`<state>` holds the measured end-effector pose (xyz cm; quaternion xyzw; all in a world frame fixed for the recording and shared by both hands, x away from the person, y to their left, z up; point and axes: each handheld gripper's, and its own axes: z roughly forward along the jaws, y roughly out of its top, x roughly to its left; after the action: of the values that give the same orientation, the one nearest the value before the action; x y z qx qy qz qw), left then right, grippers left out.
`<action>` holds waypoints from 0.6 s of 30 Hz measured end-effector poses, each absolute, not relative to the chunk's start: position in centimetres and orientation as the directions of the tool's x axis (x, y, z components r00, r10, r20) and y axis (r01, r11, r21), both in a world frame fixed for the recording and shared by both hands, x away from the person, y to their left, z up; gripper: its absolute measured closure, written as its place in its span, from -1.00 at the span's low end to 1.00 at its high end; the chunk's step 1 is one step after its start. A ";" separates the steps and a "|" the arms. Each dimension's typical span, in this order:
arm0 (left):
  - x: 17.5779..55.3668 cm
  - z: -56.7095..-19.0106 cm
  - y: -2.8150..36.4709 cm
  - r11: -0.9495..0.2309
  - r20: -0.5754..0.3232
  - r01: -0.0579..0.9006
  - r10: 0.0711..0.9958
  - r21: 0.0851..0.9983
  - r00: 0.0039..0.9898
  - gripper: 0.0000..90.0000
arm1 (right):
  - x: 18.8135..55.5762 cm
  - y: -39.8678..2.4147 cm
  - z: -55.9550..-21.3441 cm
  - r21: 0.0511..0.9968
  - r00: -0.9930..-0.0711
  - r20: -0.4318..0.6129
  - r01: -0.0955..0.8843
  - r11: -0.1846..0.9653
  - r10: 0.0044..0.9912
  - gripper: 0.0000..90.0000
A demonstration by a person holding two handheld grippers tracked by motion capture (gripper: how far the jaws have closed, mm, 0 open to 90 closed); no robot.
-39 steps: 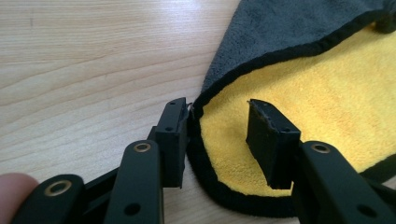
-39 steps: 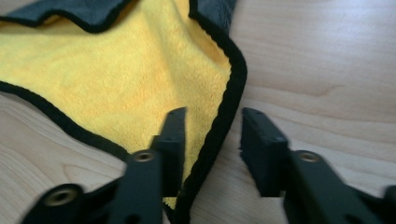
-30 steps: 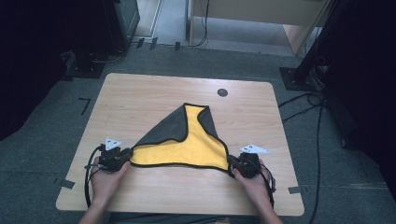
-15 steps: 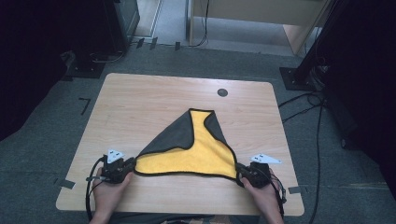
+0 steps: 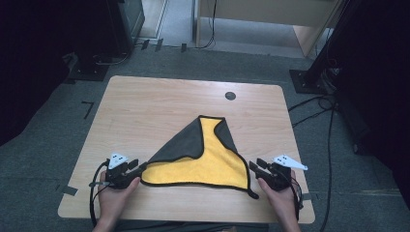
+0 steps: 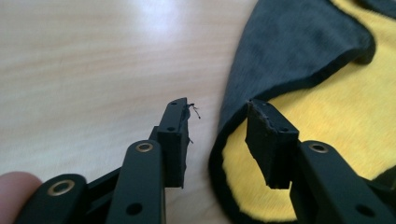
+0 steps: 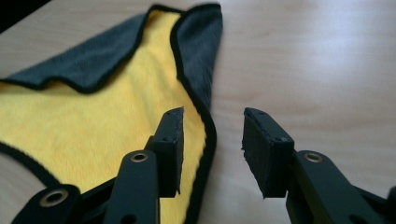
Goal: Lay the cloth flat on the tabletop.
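A cloth [image 5: 203, 166], yellow inside, grey outside and edged in black, lies on the wooden table [image 5: 145, 111] in a rough triangle with its grey sides folded in at the far tip. My left gripper [image 5: 139, 167] rests at the cloth's near left corner. In the left gripper view the jaws [image 6: 217, 122] have just been opening; the corner of the cloth [image 6: 327, 93] lies loose between them, unpressed. My right gripper [image 5: 254, 166] sits at the near right corner. Its jaws [image 7: 212, 126] have also just been opening, and the black edge of the cloth [image 7: 93, 126] runs under the gap.
A round black cable hole [image 5: 230, 95] sits near the table's far edge. The table's near edge is just behind both hands. Cables [image 5: 309, 108] and dark stands [image 5: 314, 77] are on the carpet to the right, and dark equipment stands at the far left.
Both hands drew the cloth's two corners toward the near edge, stretching its front edge straight. The jaws of both grippers, shut on the corners before, now stand apart.
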<state>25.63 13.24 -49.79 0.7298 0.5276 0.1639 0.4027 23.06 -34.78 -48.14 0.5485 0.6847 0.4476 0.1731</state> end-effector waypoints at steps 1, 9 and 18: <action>25.8 -49.5 12.9 -0.127 -0.181 0.629 0.897 0.767 0.403 0.27 | 23.5 -34.4 -47.8 0.807 -0.338 0.253 0.591 -0.004 0.906 0.29; 27.6 -48.2 9.5 -0.184 -0.140 0.582 0.873 0.792 0.467 0.22 | 27.3 -29.6 -46.0 0.830 -0.414 0.173 0.549 0.093 0.894 0.26; 29.0 -48.3 4.7 -0.259 -0.093 0.529 0.831 0.808 0.549 0.16 | 34.1 -24.7 -47.6 0.789 -0.361 0.140 0.604 0.117 0.922 0.23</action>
<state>29.04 4.69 -48.30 0.7730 0.4399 0.1792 0.4206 34.12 -24.73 -47.55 0.5294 0.7205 0.4017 0.1982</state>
